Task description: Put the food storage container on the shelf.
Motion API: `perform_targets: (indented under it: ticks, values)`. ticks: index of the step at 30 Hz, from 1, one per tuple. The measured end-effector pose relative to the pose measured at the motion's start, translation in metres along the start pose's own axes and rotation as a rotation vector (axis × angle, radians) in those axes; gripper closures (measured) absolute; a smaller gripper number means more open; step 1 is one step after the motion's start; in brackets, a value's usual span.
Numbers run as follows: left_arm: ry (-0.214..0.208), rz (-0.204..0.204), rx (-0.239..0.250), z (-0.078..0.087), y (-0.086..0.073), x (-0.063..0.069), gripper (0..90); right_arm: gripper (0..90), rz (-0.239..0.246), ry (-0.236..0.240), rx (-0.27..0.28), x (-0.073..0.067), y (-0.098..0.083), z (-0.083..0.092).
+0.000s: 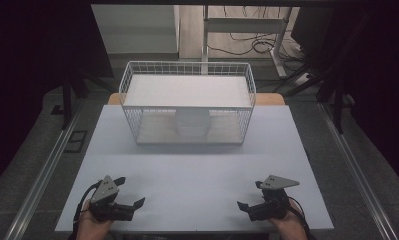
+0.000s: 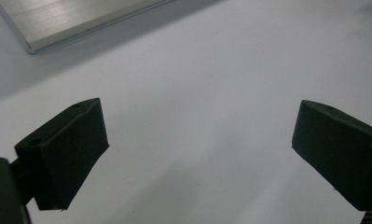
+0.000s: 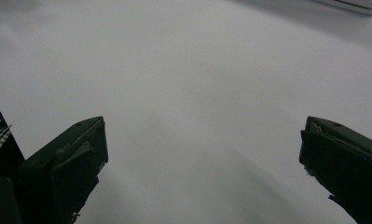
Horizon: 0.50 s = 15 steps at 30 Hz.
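Left gripper: the left gripper [image 1: 129,192] sits low at the near left corner of the table [image 1: 197,170], held in the person's left hand [image 1: 92,225], jaws spread wide with nothing between them.
Left gripper view: and there it is up close, the two black jaws far apart, bare pale tabletop in the gap, and a brushed metal edge [image 2: 76,23] crossing the top left corner.
Right gripper: the right gripper [image 1: 251,195] mirrors it at the near right corner, held in the right hand [image 1: 289,225], jaws also spread and holding nothing.
Right gripper view: same story, wide-open jaws over plain tabletop, nothing touched.
Gap between grippers: well apart, a broad stretch of bare table lies between them.
Wire basket: a white wire basket [image 1: 132,82] stands at the far middle of the table, well away from both grippers, upright, with a flat white board [image 1: 187,91] lying across its top.
Inside the basket: a pale rounded object [image 1: 192,124] sits on the basket floor, near the front wall and about centred; through the mesh it is too faint to tell what it is.
Surroundings: a white table frame [image 1: 247,25] and loose cables [image 1: 252,45] lie on the floor beyond.
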State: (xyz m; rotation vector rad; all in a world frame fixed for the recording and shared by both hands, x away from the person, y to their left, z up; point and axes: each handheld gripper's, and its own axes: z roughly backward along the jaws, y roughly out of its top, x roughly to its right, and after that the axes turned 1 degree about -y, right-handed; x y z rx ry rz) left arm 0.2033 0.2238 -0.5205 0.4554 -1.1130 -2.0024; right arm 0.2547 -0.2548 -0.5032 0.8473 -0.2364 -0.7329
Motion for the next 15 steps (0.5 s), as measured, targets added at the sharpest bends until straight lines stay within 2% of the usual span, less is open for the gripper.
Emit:
perform_targets:
  ticks: [7,10,15]
  values:
    - [-0.006,0.015,-0.036,-0.0009,-0.0052,-0.0013,1.9,0.3,-0.013,-0.003,-0.072,0.0012,-0.009,-0.0014]
    - [-0.004,0.013,-0.042,-0.0004,-0.0061,-0.0014,1.8,0.3,-0.001,-0.011,-0.106,0.0012,-0.0107,-0.0041]
    - [-0.005,0.018,-0.042,-0.0004,-0.006,-0.0017,1.9,0.3,0.017,-0.027,-0.11,-0.0001,-0.0105,-0.0047]
